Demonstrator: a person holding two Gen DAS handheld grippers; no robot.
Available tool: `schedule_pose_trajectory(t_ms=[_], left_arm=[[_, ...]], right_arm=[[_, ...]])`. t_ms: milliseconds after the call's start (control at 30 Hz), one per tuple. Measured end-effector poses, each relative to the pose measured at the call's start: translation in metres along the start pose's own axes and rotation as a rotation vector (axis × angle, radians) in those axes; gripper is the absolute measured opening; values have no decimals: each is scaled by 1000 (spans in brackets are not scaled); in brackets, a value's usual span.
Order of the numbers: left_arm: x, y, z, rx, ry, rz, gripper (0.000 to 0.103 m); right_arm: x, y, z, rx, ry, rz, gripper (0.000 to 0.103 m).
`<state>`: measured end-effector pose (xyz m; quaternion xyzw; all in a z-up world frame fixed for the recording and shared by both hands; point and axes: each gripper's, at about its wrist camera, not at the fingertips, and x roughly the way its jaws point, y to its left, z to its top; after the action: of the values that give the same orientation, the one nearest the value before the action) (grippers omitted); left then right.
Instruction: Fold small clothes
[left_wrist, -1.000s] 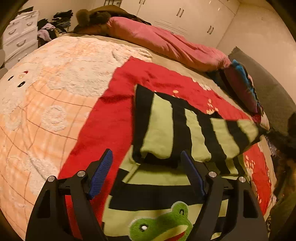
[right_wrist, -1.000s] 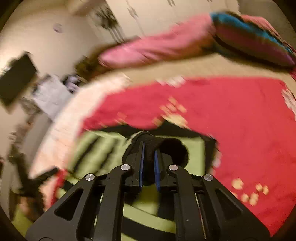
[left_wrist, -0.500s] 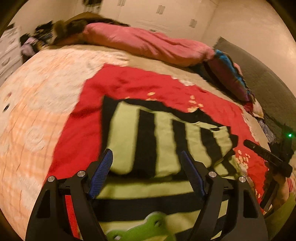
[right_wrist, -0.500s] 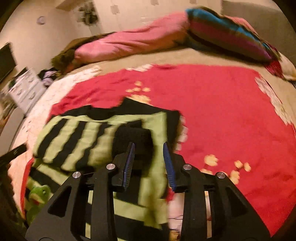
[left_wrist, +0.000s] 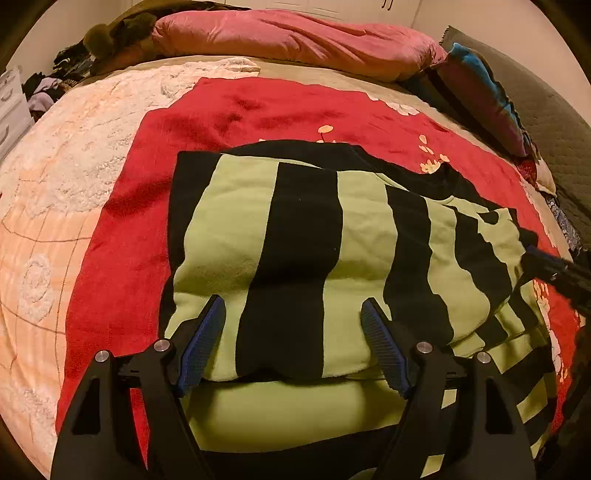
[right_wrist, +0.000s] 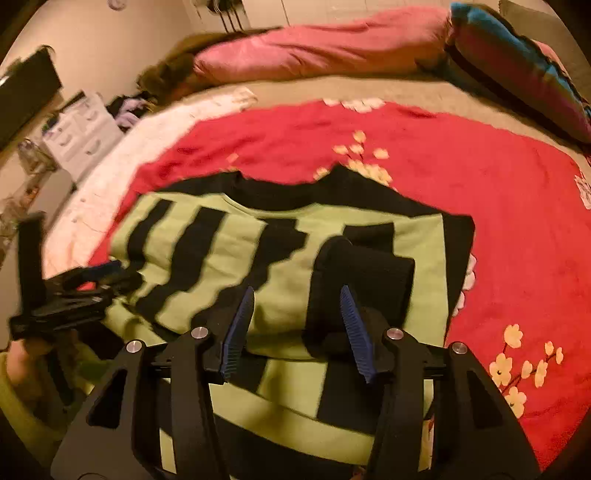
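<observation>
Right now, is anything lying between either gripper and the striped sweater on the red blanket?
Nothing visible is. The left gripper hangs open right over the folded striped sweater. The right gripper has just been opening, its pads clear of the black cuff. Only the red blanket surrounds the garment.

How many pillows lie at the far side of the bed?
2: a long pink pillow along the far edge, and a striped dark pillow to its right. More may be hidden.

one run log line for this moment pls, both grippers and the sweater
left gripper: open over sweater | right gripper: jaws just opened, cuff released | sweater: sleeves folded in, on red blanket
</observation>
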<state>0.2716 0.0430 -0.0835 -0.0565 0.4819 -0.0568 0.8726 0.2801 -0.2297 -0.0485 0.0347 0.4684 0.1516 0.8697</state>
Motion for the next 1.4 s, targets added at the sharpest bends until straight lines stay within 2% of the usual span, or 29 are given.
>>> schedule_pose_trajectory(t_ms=[100,167,267,367,433,667,867,933,1067,1133,1400], left_arm=[[-4,2,0,-20,-7,-20,75],[-7,2,-2,-15,-12,-34,75],[-10,2,-4,-10,-17,-39,75],[-15,0,-5,-9,-18,-39,76],[-20,0,-5,-22,-16,-56,82],[-44,-4,-23,-20,-25,-63,83],[-67,-3,-29,-25,-58,-63,84],[-74,-3,-29,-22,-74,-56,87],[-89,-3,-28,-19,-93,-49,87],[-96,-2,-27,-28,-101,-60,94],[-115,5,-31,-24,-122,-24,98]], right_arm=[[19,-11,-5,-9,83,-110,41],[25,-23,-11,22,101,-130,53],[23,-36,-20,105,105,-87,54],[1,-35,-23,131,38,-43,54],[-15,-35,-26,157,-7,-27,54],[-46,-14,-39,104,-59,27,56],[-56,2,-47,40,-68,18,65],[-58,3,-47,47,-76,24,72],[-66,1,-46,80,-99,42,81],[-71,1,-46,79,-107,34,87],[-88,-1,-49,88,-137,21,93]])
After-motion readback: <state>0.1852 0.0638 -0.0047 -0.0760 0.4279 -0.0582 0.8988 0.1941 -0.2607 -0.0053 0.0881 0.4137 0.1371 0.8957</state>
